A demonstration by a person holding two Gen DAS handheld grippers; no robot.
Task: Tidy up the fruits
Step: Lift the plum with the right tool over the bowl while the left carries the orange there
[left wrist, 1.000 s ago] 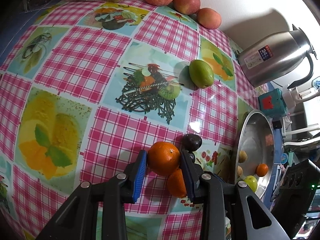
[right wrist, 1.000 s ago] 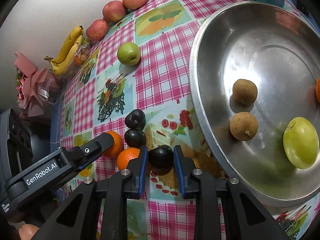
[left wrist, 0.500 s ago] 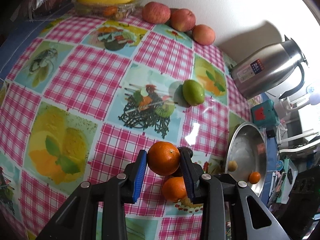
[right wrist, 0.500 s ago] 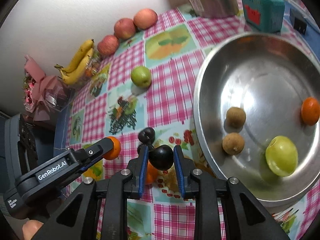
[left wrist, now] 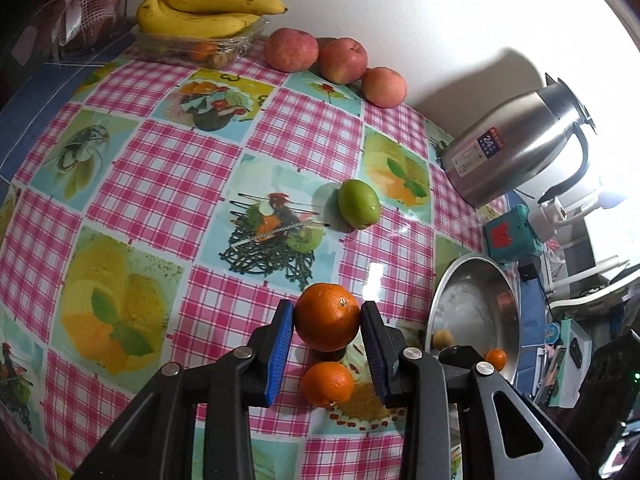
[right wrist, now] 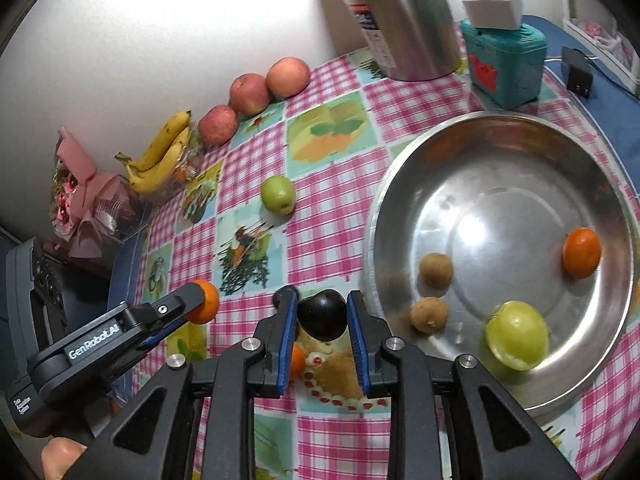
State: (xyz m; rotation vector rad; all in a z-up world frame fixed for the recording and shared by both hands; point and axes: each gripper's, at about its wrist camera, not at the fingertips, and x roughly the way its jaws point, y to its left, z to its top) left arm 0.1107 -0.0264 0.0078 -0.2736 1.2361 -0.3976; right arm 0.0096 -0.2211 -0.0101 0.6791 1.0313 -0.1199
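The left gripper [left wrist: 327,334] clamps an orange [left wrist: 327,322] between its blue pads, held clear above the checked tablecloth [left wrist: 168,184]. The right gripper [right wrist: 322,334] is closed on a dark plum [right wrist: 322,315], also lifted off the cloth. In the right wrist view the left gripper's black body carries the white lettering "GenRobot.AI"; smaller print lower on the body is too small to read, and a fingertip [right wrist: 60,456] of the person holding it shows at the bottom edge.

Beneath the raised orange a second orange [left wrist: 328,384] lies on the cloth. Just right of the grippers stands a wide steel bowl [right wrist: 520,152], holding two small brown fruits [right wrist: 436,270], a yellow-green apple [right wrist: 517,335] and a small orange [right wrist: 582,253]. A green apple [left wrist: 359,203] sits alone on the cloth farther out, well apart from the bowl.

Along the white wall, three red apples [left wrist: 342,60] stand in a row beside a bunch of bananas [left wrist: 208,10] resting on a clear plastic tray [left wrist: 200,46]. A steel jug [left wrist: 516,142] with a black handle stands at the far right corner; its label shows a "24" on a dark patch, the rest unreadable. Next to it is a teal box [right wrist: 506,62] with a red mark on its face. A pink-wrapped bouquet [right wrist: 80,196] rests at the table's far left end.
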